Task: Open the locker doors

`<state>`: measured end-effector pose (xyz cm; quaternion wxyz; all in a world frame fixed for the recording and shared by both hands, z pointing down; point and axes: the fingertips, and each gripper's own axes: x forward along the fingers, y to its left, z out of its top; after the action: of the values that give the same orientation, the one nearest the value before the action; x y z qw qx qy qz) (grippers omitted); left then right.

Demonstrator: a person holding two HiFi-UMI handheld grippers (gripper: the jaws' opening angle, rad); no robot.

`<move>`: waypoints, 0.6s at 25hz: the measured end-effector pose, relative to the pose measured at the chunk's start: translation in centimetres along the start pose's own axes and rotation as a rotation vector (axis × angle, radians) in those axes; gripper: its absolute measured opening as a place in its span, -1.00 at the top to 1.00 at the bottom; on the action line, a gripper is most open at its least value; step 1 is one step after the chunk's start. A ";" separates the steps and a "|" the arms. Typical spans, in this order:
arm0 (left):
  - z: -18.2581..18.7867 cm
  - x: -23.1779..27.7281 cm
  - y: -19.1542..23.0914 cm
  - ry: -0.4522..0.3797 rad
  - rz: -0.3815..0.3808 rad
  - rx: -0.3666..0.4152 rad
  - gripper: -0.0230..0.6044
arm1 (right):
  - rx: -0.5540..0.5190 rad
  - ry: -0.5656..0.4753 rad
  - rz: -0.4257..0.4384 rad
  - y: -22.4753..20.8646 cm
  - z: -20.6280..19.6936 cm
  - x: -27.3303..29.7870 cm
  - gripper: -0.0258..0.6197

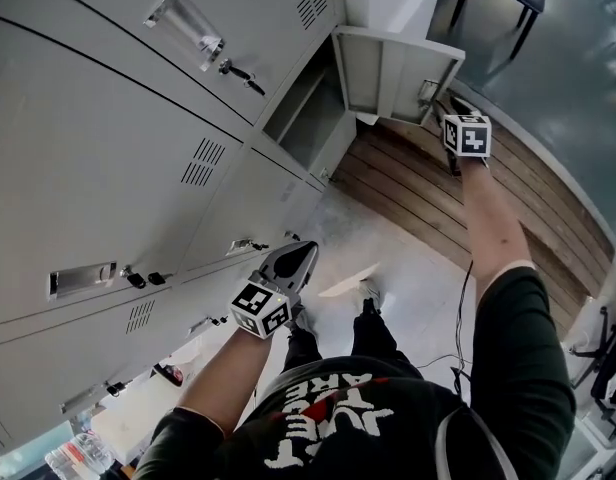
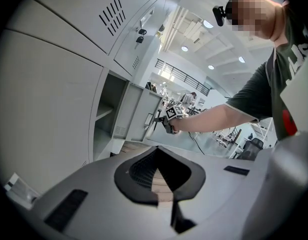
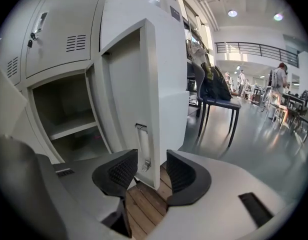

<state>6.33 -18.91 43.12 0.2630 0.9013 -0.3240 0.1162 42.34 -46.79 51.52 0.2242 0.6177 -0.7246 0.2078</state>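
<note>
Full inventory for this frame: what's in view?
Lockers: one bank, grey, person's left, mostly closed.
Open door: one, grey, swung out over the wooden strip.
Wooden strip: one, brown, floor below the lockers.
Chair: one, dark blue, beyond the open door.
Bottles: a few, clear, by the lockers' base.
Left tool: one, grey, shut, empty.
Right tool: one, grey, open, door edge between its jaws.
Arms: two, bare forearms, dark sleeves.
</note>
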 end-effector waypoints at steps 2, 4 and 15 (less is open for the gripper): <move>0.6 -0.1 -0.1 -0.009 -0.010 0.009 0.91 | 0.027 0.003 0.016 0.9 -1.5 -1.5 0.36; 1.3 -0.5 -0.2 -0.019 -0.021 0.021 0.91 | 0.053 0.001 0.047 3.0 -3.1 -3.7 0.36; 4.9 -7.1 -1.9 -0.079 -0.083 0.077 0.91 | 0.086 -0.043 0.289 22.4 -7.4 -21.1 0.57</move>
<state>2.32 -16.68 35.58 0.2197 0.9273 -0.2918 0.0818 23.54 -22.22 44.77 0.1496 0.5204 -0.8010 0.2552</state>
